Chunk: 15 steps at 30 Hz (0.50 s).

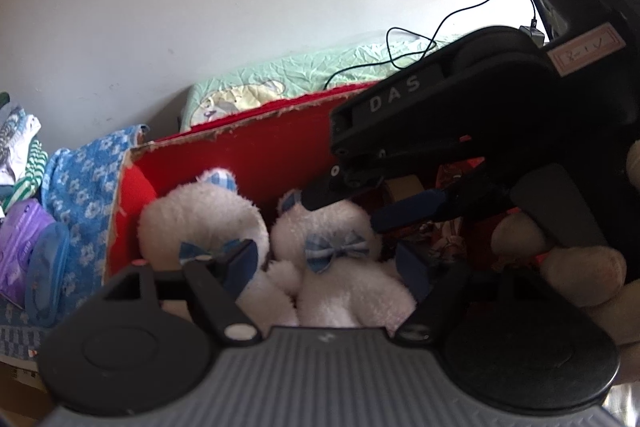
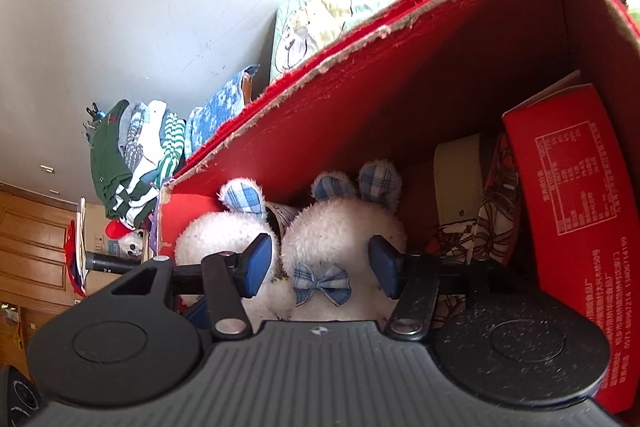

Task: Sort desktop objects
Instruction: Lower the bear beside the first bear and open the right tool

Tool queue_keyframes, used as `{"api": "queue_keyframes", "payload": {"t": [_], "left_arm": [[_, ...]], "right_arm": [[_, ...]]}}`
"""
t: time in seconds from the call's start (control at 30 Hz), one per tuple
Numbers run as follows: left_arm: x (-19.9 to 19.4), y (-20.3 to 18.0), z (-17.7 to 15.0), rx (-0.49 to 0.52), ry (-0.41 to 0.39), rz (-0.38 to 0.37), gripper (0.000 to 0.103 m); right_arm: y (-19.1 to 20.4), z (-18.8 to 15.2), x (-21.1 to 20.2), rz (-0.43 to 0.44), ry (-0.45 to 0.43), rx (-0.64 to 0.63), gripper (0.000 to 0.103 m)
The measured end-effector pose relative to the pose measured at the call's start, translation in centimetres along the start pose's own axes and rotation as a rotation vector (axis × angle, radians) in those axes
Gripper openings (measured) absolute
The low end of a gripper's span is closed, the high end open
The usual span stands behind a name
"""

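Two white plush slippers lie side by side inside a red cardboard box (image 2: pixel 440 75), toes toward the cameras, each with blue plaid ears and a plaid bow. The right slipper (image 2: pixel 344 239) sits between the blue pads of the right tongs (image 2: pixel 320 265); the tongs stand apart, one pad at each side of the plush, and whether they press it cannot be told. The left slipper (image 2: pixel 224 239) lies just beside it, touching. In the left wrist view the left tongs (image 1: pixel 328 263) also stand apart, spread above both slippers, with one pad over the left slipper's bow (image 1: pixel 200 251) and the other past the right slipper's edge. The right tongs' black body, marked DAS, reaches into the box from the right there. Deeper in the box, to the right, stand a red printed carton (image 2: pixel 572 211) and a cream container (image 2: pixel 456 171). Outside the torn box wall lie a blue flowered towel (image 1: pixel 84 195), folded clothes (image 2: pixel 132 155), a purple packet (image 1: pixel 20 251) and a green quilt (image 1: pixel 304 75) with a black cable (image 1: pixel 436 35) across it
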<state>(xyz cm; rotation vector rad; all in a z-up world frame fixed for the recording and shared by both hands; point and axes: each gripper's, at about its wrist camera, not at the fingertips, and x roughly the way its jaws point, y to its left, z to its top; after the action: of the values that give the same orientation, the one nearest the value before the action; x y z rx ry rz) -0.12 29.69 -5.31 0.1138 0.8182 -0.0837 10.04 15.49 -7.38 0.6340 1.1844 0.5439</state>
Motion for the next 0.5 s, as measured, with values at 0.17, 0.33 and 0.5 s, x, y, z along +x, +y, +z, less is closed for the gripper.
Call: {"api": "queue_keyframes", "payload": {"t": [0.17,0.33,0.5], "left_arm": [[-0.8,-0.4,0.3,-0.004,-0.003,0.025,0.084],[-1.6,-0.3,0.7,-0.035,0.004,0.076,0.084],[-2.2,-0.5,1.3,-0.045,0.027,0.136,0.084]], "right_arm": [[0.1,-0.2,-1.0,0.011,-0.03,0.0,0.058],[0.6,-0.7,-2.6,0.014,-0.069,-0.042,0.058],[1.0,-1.5,-4.6,-0.02,-0.141,-0.1,0.058]]}}
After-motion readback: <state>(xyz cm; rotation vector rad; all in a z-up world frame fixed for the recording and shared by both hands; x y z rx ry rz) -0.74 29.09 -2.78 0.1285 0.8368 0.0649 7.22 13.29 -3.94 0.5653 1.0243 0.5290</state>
